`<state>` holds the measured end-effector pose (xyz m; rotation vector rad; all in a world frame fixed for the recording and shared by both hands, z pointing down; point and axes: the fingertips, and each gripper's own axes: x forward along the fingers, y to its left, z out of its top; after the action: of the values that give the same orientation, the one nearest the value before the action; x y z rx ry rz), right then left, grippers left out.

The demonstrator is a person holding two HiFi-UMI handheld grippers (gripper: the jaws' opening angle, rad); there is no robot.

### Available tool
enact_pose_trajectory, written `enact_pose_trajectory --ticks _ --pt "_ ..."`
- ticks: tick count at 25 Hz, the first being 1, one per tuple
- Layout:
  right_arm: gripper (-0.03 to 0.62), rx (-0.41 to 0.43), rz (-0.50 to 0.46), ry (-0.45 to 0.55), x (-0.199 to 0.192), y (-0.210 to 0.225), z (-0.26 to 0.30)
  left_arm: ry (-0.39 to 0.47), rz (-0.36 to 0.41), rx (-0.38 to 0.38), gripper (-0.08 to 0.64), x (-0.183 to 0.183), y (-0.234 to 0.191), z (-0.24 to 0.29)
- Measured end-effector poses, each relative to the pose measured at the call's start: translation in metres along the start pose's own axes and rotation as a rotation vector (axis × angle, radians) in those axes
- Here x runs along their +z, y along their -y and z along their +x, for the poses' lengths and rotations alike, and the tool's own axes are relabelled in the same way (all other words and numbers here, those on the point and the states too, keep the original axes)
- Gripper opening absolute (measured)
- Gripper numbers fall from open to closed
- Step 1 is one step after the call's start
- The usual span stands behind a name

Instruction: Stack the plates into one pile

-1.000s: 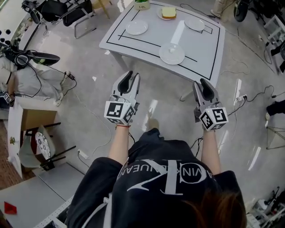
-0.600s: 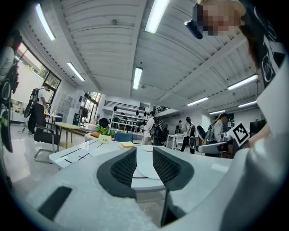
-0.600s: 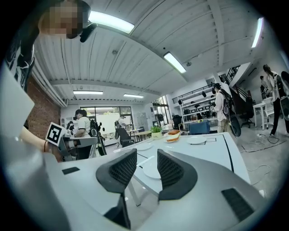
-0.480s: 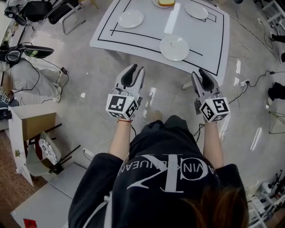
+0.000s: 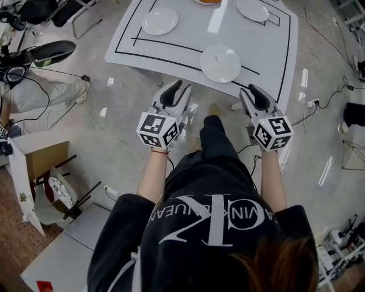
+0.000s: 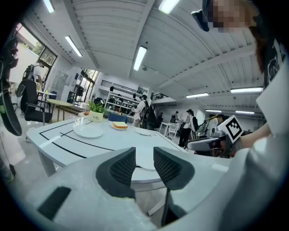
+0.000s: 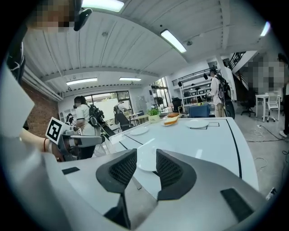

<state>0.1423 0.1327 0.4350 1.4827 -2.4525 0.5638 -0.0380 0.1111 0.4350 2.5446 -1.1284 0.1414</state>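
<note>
Nearest plate [image 5: 220, 63] sits near the counter's [image 5: 268, 51] front edge, with the back-left plate [image 5: 159, 21] and back-right plate [image 5: 252, 9] well apart from it. Left hand-held gripper [image 5: 182, 87] is empty with its jaws opening. Right hand-held gripper [image 5: 252, 89] is empty too, jaws partly apart, and both hover just short of the counter.

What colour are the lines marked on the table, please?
Black lines on white, clearest in the head view.
</note>
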Motion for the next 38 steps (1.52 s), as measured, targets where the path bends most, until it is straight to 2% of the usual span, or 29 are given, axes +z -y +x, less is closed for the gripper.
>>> enact_pose_trajectory --ticks 8,11,23,30,34,38 --pt "0.126 0.022 0.105 -0.191 -0.001 0.041 0.057 -0.188 -0.102 -0.070 0.130 -0.015 -0.017 0.073" --pt "0.126 0.012 0.117 -0.273 -0.008 0.055 0.072 -0.266 -0.123 -0.086 0.145 -0.023 -0.017 0.093" --pt "0.126 -0.007 0.157 -0.468 -0.030 0.088 0.108 -0.519 -0.204 -0.026 0.171 -0.059 -0.034 0.133" --pt "0.120 0.030 0.190 -0.529 -0.037 0.093 0.111 -0.577 -0.266 -0.002 0.175 -0.066 -0.036 0.143" --pt "0.117 0.037 0.192 -0.562 -0.042 0.093 0.116 -0.596 -0.285 0.008 0.163 -0.066 -0.038 0.144" --pt "0.109 0.049 0.238 -0.573 -0.044 0.091 0.119 -0.631 -0.293 0.008 0.160 -0.066 -0.036 0.144"
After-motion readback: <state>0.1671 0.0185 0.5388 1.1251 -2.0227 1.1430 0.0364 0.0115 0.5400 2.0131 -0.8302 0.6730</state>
